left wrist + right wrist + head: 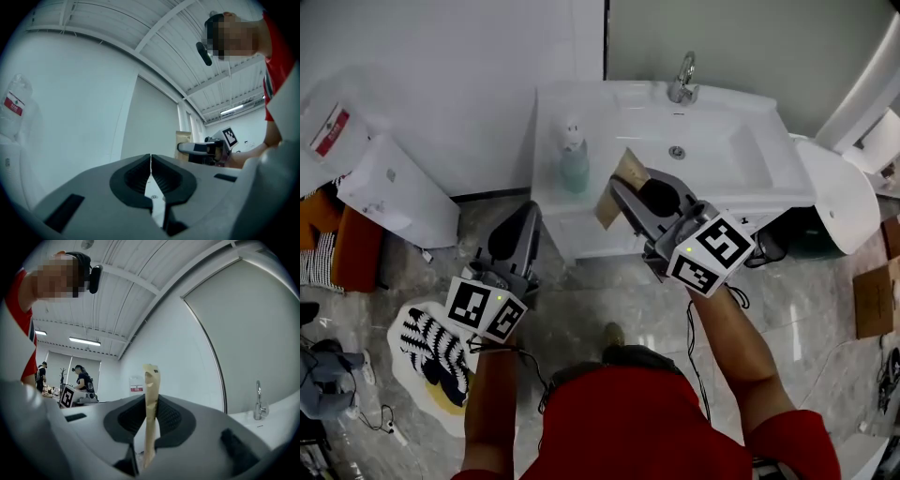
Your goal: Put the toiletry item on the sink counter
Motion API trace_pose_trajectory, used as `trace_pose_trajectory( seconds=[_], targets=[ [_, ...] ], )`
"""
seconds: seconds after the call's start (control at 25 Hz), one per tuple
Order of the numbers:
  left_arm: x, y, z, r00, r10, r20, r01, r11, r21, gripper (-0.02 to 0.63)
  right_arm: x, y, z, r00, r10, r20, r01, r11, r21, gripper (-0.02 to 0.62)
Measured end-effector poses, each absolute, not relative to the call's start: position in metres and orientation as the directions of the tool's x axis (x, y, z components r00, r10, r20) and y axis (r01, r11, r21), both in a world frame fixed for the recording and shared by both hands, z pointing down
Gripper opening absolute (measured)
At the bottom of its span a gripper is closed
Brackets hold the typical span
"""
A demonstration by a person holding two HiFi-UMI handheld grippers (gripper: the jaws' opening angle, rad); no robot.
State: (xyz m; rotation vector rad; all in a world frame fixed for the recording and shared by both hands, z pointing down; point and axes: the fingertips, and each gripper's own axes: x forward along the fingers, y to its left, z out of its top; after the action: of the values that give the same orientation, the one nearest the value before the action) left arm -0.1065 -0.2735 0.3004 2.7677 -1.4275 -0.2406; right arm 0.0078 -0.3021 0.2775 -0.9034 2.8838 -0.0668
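Most of the room is showing as grey marble floor (600, 309), with white walls rising behind it and a zebra-patterned mat (436, 352) lying at the person's left. One white sink bench (551, 112) is standing ahead, its basin (712, 155) sitting under a chrome faucet (682, 80). The bench top is looking smooth, glossy and probably slick.

The right hand-held gripper (151, 413) is reaching toward the bench's front edge and is clamping a flat tan packet (151, 380) by its lower part. The left hand-held gripper (151, 171) is hanging lower at the person's side, its jaws pressed together on nothing.

A greenish pump bottle (573, 159) is standing on the bench's left strip.

The packet (617, 183), the toiletry item, is showing just right of that bottle, over the front edge, not yet resting. It is likely handling as light, thin and somewhat bendy, since its free top is curling slightly. Gripping across the flat faces near one end is suiting it, and it should be laid flat so it is not sliding off.
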Motion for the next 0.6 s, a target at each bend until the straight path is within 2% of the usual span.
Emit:
trace_pose_trajectory(
  seconds=[0.6],
  targets=[
    [-0.104,-0.373,0.314,0.553,-0.828,-0.092,-0.823,-0.56,0.089,0.023,-0.028,-0.428,0.284,-0.809,-0.573,-0.126,-0.566,0.819,-0.095,0.064]
  ],
)
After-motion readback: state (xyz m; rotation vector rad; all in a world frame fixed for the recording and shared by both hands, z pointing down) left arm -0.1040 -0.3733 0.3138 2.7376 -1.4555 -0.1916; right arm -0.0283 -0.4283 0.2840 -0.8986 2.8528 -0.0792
